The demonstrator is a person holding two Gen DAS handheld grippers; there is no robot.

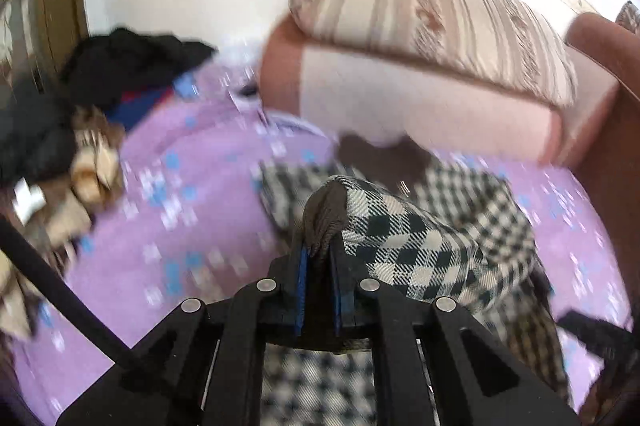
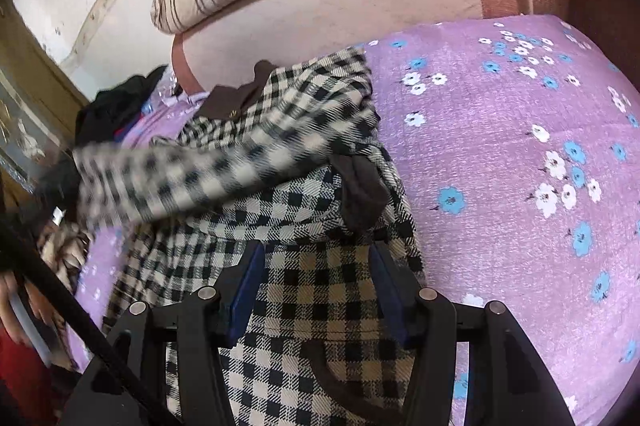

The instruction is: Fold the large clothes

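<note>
A black-and-white checked coat (image 2: 304, 209) with a brown collar (image 2: 236, 101) lies spread on a purple flowered bedsheet (image 2: 500, 129). In the left wrist view my left gripper (image 1: 319, 258) is shut on the brown-lined cuff (image 1: 324, 214) of the coat's sleeve (image 1: 412, 250), which hangs lifted above the sheet. That sleeve shows blurred across the coat in the right wrist view, sleeve (image 2: 172, 177). My right gripper (image 2: 316, 258) stands open just above the coat's lower body, with checked cloth under the gap and nothing pinched. A dark lining fold (image 2: 362, 185) lies just beyond it.
A striped pillow (image 1: 432, 21) rests on a pink headboard cushion (image 1: 420, 105) at the bed's far end. A pile of dark and patterned clothes (image 1: 80, 113) sits at the left. A person's hand (image 2: 10, 310) shows at the lower left. Open sheet lies to the right.
</note>
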